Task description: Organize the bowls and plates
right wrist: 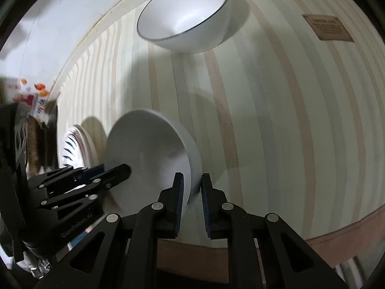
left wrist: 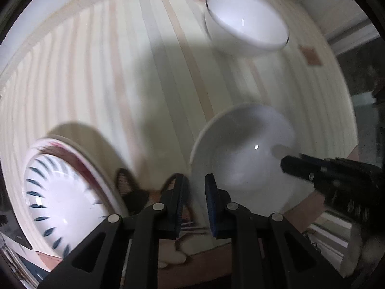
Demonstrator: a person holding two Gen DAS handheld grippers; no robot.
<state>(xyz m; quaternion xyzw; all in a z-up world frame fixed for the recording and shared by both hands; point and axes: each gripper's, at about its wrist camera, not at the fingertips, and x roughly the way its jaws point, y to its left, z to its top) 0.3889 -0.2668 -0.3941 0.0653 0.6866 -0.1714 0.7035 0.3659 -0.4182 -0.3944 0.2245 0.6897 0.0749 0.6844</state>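
- Right gripper [right wrist: 192, 192] clamped on grey bowl [right wrist: 149, 149] rim.
- Left gripper [left wrist: 196, 192] clamped on the opposite rim.
- White bowl [right wrist: 185, 14] farther off on the striped cloth [right wrist: 276, 120].
- Patterned plate [left wrist: 62, 192] just left.

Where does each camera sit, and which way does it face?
Left wrist: on the left gripper, looking down at the striped cloth; its own fingers show, gripping the plain bowl.
Right wrist: on the right gripper, angled down; its fingers grip the same bowl's rim.
Shared: plain bowl, rimmed bowl, patterned plate, and each other's gripper.
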